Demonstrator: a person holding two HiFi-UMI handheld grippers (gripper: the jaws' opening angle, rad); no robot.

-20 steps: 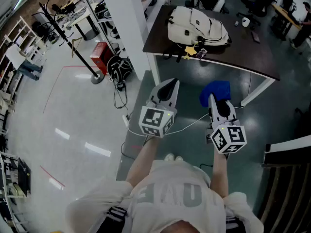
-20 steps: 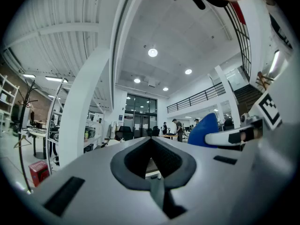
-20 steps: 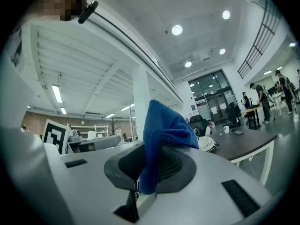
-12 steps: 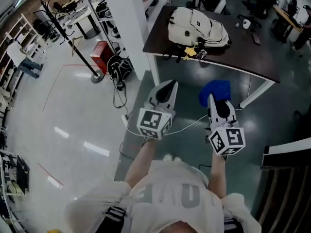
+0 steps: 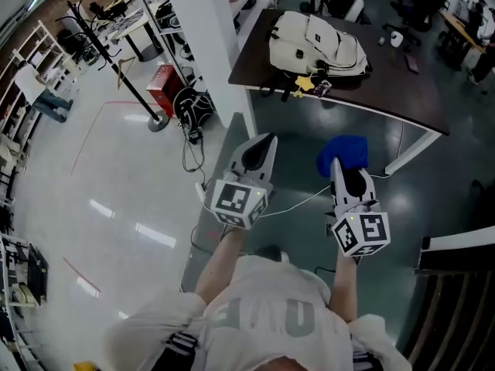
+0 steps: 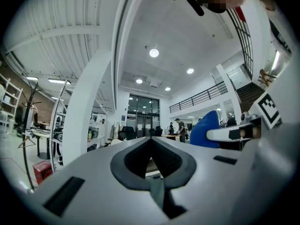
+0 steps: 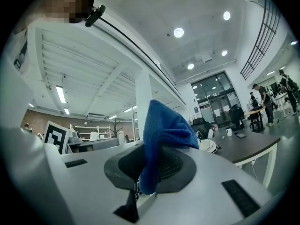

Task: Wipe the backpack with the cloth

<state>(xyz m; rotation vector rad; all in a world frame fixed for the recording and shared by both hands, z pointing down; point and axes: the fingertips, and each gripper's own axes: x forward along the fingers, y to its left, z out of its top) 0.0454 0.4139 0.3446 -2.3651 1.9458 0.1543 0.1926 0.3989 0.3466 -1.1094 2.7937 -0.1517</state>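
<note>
Right gripper view: cloth between jaws.

Head view overhead, gripper views upward, sharing cloth

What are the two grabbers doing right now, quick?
Left gripper: shut, with nothing between its jaws.
Right gripper: shut on the blue cloth.
</note>
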